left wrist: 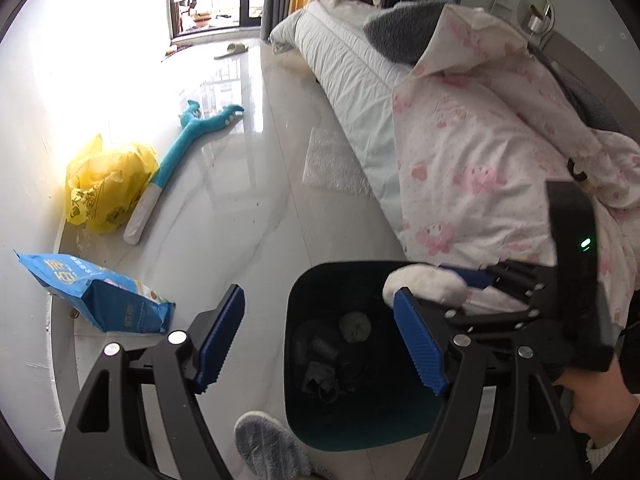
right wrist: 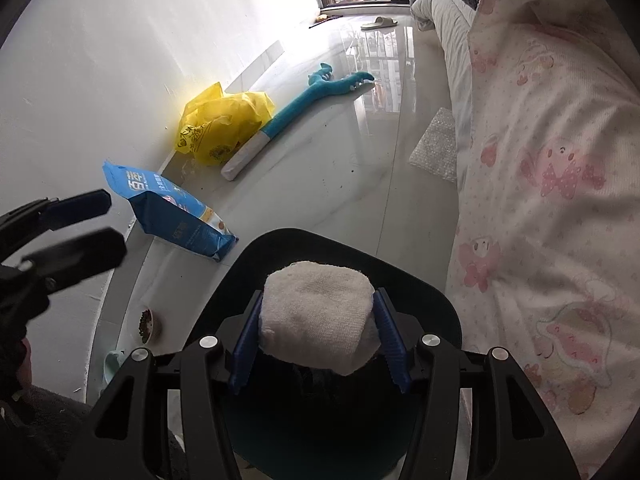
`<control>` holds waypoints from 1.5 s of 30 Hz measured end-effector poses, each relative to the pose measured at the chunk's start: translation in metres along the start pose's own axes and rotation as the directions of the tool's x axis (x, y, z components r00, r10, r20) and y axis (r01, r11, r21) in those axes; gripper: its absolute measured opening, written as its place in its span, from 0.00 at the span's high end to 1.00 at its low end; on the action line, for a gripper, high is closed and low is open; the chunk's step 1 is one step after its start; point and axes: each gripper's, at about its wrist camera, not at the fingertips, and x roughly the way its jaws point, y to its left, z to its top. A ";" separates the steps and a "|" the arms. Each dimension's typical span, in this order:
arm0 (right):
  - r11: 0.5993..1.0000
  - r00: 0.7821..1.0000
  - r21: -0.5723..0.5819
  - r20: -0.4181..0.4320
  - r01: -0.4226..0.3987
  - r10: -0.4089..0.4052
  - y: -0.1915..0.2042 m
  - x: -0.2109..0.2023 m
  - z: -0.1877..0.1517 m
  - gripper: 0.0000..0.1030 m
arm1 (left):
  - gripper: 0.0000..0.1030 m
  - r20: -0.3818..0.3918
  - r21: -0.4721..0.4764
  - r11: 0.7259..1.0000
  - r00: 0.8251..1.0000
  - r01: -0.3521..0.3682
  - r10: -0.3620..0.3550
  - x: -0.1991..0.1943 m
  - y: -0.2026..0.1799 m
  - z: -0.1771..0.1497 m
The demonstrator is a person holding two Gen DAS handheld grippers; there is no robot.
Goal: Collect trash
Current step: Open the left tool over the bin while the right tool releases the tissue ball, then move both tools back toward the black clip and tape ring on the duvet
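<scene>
Right gripper (right wrist: 318, 340) is clamped on a white cloth wad (right wrist: 316, 314), held directly above the dark bin (right wrist: 432, 292). Left gripper (left wrist: 320, 344), jaws apart and holding nothing, points down over the bin's near left rim.

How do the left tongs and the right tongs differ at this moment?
The left tongs are open and hold nothing; the right tongs are shut on a white wad. The left tongs sit beside the wad, while the right tongs hold it above the dark bin, which already has trash inside. Both have blue ribbed pads and black arms.
</scene>
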 end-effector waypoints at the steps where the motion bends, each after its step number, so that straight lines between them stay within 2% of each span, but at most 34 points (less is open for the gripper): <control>1: 1.000 1.000 0.000 -0.009 0.000 0.000 0.001 0.003 -0.001 0.46 | 0.24 0.018 -0.004 1.000 1.000 0.007 -0.007 -0.003 0.000 0.001; 8: 1.000 0.998 -0.010 -0.062 0.008 -0.009 0.006 0.014 -0.008 0.46 | 0.30 0.143 -0.023 0.999 0.989 0.027 -0.023 -0.025 -0.002 0.012; 10: 1.000 0.998 -0.014 -0.069 0.015 -0.016 0.006 0.014 -0.010 0.43 | 0.30 0.191 -0.019 0.999 0.981 0.035 -0.031 -0.034 -0.006 0.017; 12: 1.000 0.998 -0.009 -0.068 0.019 -0.020 0.004 0.012 -0.010 0.35 | 0.30 0.231 -0.017 0.999 0.972 0.046 -0.041 -0.041 -0.010 0.021; 19: 1.000 0.999 -0.002 -0.030 0.027 -0.027 -0.003 -0.008 -0.006 0.29 | 0.30 0.344 0.018 0.999 0.937 0.051 -0.054 -0.065 -0.026 0.029; 22: 1.000 1.000 -0.005 -0.012 0.023 -0.023 -0.006 -0.019 -0.005 0.29 | 0.30 0.365 0.014 0.998 0.929 0.064 -0.064 -0.071 -0.033 0.034; 28: 0.999 0.997 -0.033 0.075 0.011 -0.009 -0.009 -0.056 0.000 0.27 | 0.30 0.410 0.034 0.996 0.908 0.083 -0.090 -0.082 -0.055 0.043; 34: 0.999 0.984 -0.040 0.180 0.021 -0.014 -0.023 -0.097 0.006 0.25 | 0.24 0.440 0.082 0.993 0.891 0.086 -0.114 -0.086 -0.086 0.051; 38: 0.999 0.970 -0.028 0.238 0.046 -0.038 -0.043 -0.121 0.010 0.25 | 0.17 0.462 0.118 0.990 0.877 0.083 -0.129 -0.087 -0.108 0.059; 42: 0.998 0.958 0.007 0.280 0.066 -0.065 -0.071 -0.142 0.015 0.25 | 0.11 0.470 0.120 0.984 0.866 0.131 -0.173 -0.086 -0.121 0.068; 45: 0.995 0.947 0.036 0.306 0.088 -0.095 -0.098 -0.160 0.015 0.25 | 0.10 0.468 0.133 0.982 0.864 0.138 -0.185 -0.079 -0.135 0.076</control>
